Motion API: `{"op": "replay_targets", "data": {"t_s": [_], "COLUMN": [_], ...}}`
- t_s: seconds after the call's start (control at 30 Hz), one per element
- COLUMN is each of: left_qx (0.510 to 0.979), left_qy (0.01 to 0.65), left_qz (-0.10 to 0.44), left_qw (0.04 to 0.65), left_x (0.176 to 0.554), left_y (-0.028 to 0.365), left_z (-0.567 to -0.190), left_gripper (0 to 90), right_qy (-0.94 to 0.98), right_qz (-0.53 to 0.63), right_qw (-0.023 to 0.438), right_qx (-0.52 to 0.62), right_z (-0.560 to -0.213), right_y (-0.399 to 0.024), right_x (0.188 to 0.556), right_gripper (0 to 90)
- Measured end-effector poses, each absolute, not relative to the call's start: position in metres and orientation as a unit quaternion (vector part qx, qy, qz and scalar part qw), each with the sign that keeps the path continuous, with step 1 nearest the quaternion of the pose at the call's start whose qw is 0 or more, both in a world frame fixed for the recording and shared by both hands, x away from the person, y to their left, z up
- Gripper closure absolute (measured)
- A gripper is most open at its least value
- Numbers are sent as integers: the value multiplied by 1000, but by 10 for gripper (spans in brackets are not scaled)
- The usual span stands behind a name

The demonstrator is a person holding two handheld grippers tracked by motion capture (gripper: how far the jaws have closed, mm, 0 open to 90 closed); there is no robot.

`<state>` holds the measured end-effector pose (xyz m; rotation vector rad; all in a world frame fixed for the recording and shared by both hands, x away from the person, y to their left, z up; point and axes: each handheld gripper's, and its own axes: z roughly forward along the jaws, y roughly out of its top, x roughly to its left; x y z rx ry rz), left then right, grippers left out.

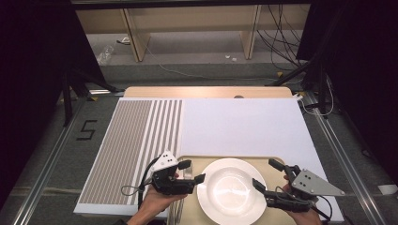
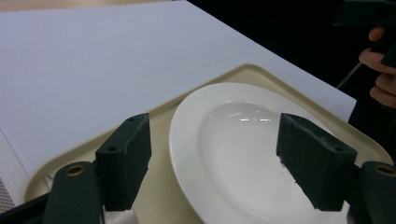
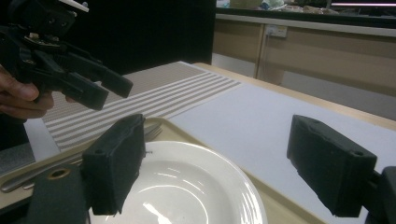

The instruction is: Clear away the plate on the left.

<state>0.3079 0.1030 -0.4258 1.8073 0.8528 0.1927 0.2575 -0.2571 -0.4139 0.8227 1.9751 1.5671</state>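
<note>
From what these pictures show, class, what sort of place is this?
Probably a lab mocked up as a dining spot: a white plate on a beige tray over a striped placemat, but with loose cables and a black tripod on the floor behind.

Bare white board (image 1: 239, 126) beyond the plate (image 1: 231, 190).

One white plate (image 1: 232, 190) is sitting on one tan tray (image 1: 234, 159). One fork (image 3: 70, 161) is lying on the tray beside the plate; more cutlery may be there, but it is too hard to tell. One white mat (image 1: 239, 124) and one striped mat (image 1: 133, 140) are covering the surface. Two grippers are hovering over the tray: one left gripper (image 1: 191, 171) and one right gripper (image 1: 267, 173). Each one is showing two black jaws, so four jaws in all. Two hands are holding them: one left hand (image 1: 157, 200) and one right hand (image 1: 305, 214).
</note>
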Motion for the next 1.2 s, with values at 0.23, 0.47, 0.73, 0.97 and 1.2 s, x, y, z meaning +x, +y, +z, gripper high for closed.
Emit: {"op": "replay_targets", "data": {"t_s": [0.23,0.47,0.73,0.97,1.2], "left_qx": [753,745,735,728,719], "left_qy": [342,324,319,318,317], "left_qz": [112,133,150,159,162], "left_qw": [552,568,579,587,597], "left_x": [308,305,303,301,297], "left_y": [111,117,125,130,135], "left_z": [-423,-421,-422,-422,-421], "left_gripper": [260,247,216,183,181], "right_qy": [721,722,722,722,723], "right_qz": [573,573,572,571,571], "right_qw": [242,239,239,237,236], "right_qx": [303,305,307,310,310], "right_z": [-415,-415,-416,-415,-415], "right_y": [-259,-259,-258,-258,-258], "right_x": [258,258,258,257,257], "right_gripper": [202,202,198,193,192]}}
